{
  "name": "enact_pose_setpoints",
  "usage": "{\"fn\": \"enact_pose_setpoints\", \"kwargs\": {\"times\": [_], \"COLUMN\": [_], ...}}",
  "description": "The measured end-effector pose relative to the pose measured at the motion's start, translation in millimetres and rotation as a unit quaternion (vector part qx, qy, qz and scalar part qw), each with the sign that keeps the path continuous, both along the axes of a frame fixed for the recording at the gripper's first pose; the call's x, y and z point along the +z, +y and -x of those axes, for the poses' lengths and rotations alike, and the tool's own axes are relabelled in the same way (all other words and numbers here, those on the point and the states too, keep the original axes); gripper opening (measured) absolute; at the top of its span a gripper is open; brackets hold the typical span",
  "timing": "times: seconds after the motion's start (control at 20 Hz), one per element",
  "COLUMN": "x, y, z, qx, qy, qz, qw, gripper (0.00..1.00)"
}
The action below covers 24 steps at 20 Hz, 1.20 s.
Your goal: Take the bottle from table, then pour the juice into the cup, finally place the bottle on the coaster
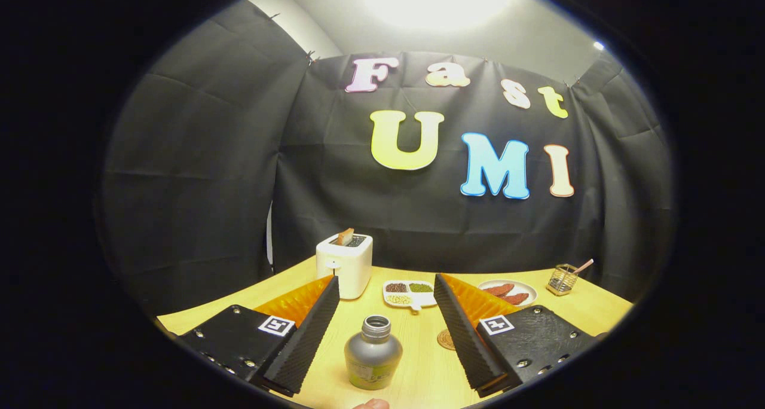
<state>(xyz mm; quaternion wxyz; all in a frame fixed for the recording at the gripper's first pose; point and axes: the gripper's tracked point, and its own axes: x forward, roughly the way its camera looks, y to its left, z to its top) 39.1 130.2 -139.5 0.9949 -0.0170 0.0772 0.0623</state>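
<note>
Grey bottle [373,353]: upright, uncapped, on the wooden table [418,367], between the fingers.
Gripper [387,289]: spread wide, touching nothing.
Coaster [446,339]: at the bottle's two o'clock, partly hidden by one finger.
Toaster [344,264]: eleven o'clock, beyond.

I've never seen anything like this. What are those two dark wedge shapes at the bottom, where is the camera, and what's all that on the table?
The camera rides on a hand-held grasping tool and looks forward along it. The two wedges are its fingers, the tongs, standing open and holding nothing. Between them a grey bottle stands upright on the wooden table, its cap off. A round coaster peeks out beside the right finger. Beyond the fingers are a white toaster with a slice in it, a divided dish of grains, a plate of reddish food and a small wire holder. A fingertip shows nearest the camera.
</note>
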Motion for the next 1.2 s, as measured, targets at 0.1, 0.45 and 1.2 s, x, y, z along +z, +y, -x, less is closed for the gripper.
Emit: {"fn": "enact_pose_setpoints", "kwargs": {"times": [0.1, 0.45, 1.2], "x": [-16.9, -61.5, -137.8], "y": [2.3, 1.7, 9.7], "z": [-0.6, 3.7, 3.9], "qx": [-0.005, -0.032, -0.031], "qy": [0.017, 0.057, 0.125], "qz": [0.000, -0.035, -0.024], "qw": [1.000, 0.997, 0.991], "gripper": [0.97, 0.97, 0.97]}}
